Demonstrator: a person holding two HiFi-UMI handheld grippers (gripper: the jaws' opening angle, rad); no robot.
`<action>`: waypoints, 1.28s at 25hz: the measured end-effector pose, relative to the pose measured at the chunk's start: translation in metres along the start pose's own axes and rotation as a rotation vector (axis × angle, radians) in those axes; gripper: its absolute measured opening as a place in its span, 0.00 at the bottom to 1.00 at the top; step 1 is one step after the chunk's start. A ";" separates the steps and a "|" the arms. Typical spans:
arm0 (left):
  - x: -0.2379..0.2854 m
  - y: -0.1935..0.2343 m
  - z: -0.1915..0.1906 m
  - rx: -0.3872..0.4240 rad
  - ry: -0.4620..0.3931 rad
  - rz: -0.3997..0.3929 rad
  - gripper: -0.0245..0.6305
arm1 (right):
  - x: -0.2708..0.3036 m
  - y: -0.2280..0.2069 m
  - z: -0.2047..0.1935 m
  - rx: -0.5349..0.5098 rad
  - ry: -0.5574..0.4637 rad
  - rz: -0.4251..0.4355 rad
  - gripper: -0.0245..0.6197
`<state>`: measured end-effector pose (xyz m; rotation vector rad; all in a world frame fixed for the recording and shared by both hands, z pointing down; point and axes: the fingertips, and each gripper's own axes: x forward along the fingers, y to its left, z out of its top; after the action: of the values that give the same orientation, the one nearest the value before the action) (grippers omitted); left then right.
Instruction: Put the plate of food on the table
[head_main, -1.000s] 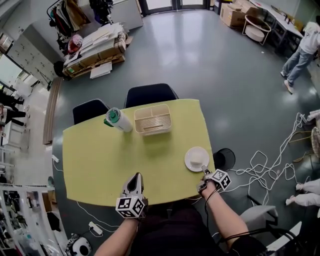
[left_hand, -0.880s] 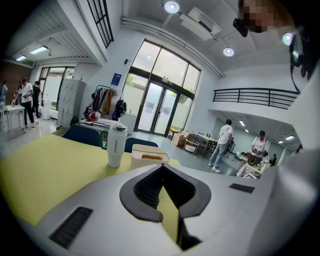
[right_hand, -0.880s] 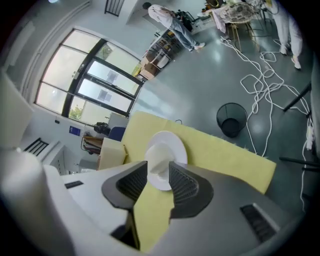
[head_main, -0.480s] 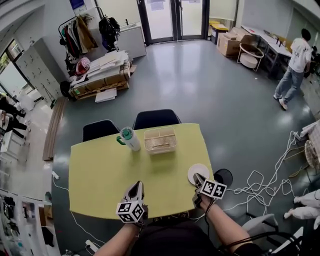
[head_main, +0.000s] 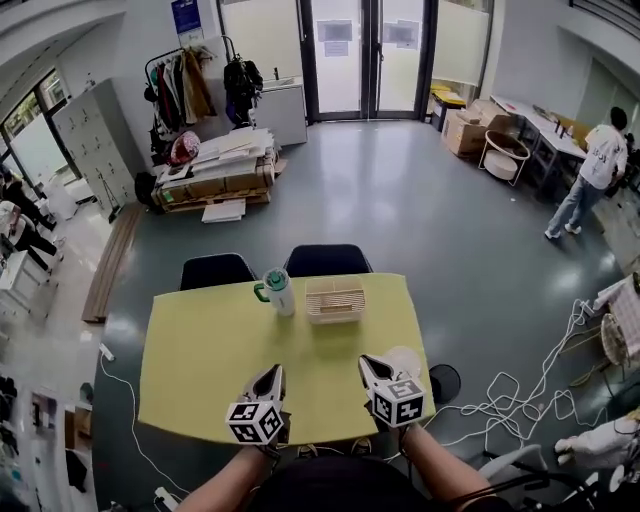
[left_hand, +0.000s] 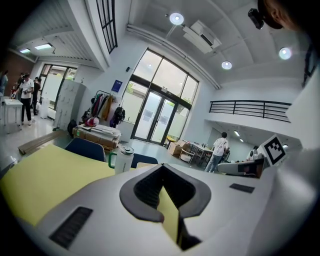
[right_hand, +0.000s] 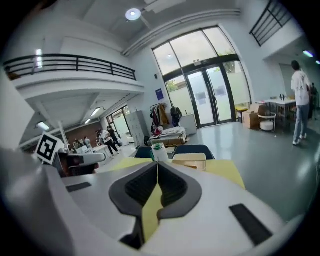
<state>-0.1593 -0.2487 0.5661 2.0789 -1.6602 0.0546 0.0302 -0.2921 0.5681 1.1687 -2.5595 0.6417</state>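
Left gripper (head_main: 271, 372): over the near edge of the table, jaws together with nothing between them.
Right gripper (head_main: 367, 362): over the near right part of the table. Its jaws have just been closing and now meet at the tips, with nothing between them.
Surface: a yellow-green table (head_main: 205, 350), rectangular, with a plain matte top.
Plate (head_main: 415, 360): on the table at its near right corner, just beside the right edge. The right gripper's body covers its left part in the head view.
Plate, look: white and round, lying flat on the table top. Too little of it shows to tell what is on it.
Plate, direction: being round, it has no long axis and no end to point with.
Bottle (head_main: 279, 293): white with a green lid and handle, upright near the far edge of the table.
Basket (head_main: 335, 300): beige and slatted, just right of the bottle at the far edge.
Chairs: two dark ones, (head_main: 214, 270) and (head_main: 327, 259), pushed in along the far side.
Floor (head_main: 420, 210): smooth and grey-green, with a sheen.
Cables (head_main: 520, 385): pale loops on the floor right of the table.
Pallet stack (head_main: 215, 165): flat cardboard and boards, far left.
Clothes rack (head_main: 195, 85): hung with garments, behind the stack.
Doors (head_main: 370, 55): glass, in the far wall.
Person (head_main: 595, 165): standing at far right, beside long tables.
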 end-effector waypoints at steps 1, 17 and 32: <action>-0.005 0.000 0.004 0.010 -0.002 -0.007 0.05 | -0.001 0.010 0.006 -0.034 -0.017 0.007 0.06; -0.050 -0.003 0.011 0.084 -0.045 -0.061 0.05 | -0.012 0.093 0.030 -0.136 -0.189 0.111 0.06; -0.060 -0.008 0.009 0.086 -0.057 -0.063 0.05 | -0.022 0.095 0.023 -0.154 -0.187 0.068 0.06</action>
<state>-0.1696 -0.1967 0.5363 2.2147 -1.6513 0.0470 -0.0290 -0.2341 0.5127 1.1426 -2.7574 0.3563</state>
